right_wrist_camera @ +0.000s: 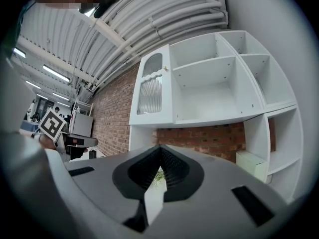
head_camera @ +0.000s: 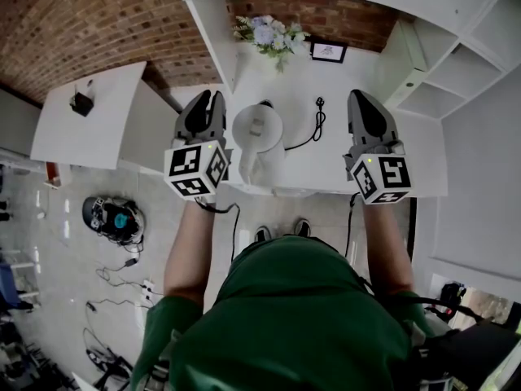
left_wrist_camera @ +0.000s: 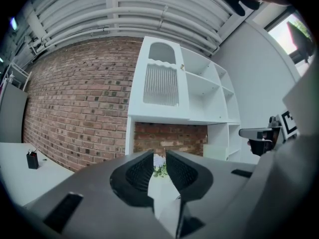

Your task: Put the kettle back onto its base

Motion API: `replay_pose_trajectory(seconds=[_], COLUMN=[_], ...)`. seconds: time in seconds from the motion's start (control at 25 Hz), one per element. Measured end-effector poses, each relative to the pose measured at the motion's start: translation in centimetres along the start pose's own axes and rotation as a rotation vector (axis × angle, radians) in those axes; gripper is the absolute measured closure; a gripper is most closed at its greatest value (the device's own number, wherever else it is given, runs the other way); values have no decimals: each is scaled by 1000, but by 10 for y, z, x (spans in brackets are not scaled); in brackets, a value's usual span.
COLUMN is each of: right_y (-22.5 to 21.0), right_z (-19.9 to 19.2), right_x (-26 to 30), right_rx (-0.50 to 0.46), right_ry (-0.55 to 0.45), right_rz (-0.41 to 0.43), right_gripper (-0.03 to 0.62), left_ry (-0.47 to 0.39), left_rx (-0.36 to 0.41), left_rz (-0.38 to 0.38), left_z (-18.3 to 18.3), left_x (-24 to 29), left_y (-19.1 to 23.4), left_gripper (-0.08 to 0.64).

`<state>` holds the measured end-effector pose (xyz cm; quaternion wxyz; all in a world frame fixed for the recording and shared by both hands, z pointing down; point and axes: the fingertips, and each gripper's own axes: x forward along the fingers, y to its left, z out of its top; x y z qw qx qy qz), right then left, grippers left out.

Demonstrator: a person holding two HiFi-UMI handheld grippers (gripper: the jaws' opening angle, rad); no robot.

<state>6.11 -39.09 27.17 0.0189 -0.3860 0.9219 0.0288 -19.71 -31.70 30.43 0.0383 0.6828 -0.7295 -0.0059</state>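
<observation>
Two grippers, left [head_camera: 208, 98] and right [head_camera: 361, 96], are clenched and empty above the counter's [head_camera: 330, 168] front edge. The white kettle [head_camera: 257, 129] stands between them, near that edge.

From above, a white kettle [head_camera: 258, 129] stands near the front edge of a white counter [head_camera: 326, 169]. The left gripper [head_camera: 213, 98] is just beside the kettle and the right gripper [head_camera: 359, 98] is well apart from it, both pointing to the brick wall [head_camera: 98, 23]. A black cable [head_camera: 317, 125] lies between the kettle and the right gripper. At the back stand flowers [head_camera: 271, 35] and a small picture frame [head_camera: 328, 51]. The person wears a green shirt [head_camera: 301, 316].
</observation>
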Motion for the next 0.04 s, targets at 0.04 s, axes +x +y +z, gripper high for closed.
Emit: replay_pose_trajectory(seconds=[0.04], right_y=[0], right_z=[0], right_x=[-1], right_rx=[7], right_ry=[-2], right_rz=[2], right_gripper=[571], left_ry=[1], left_rx=[-1], left_rz=[1], left_z=[-1], left_x=[-1], left_y=[0], left_gripper=[471])
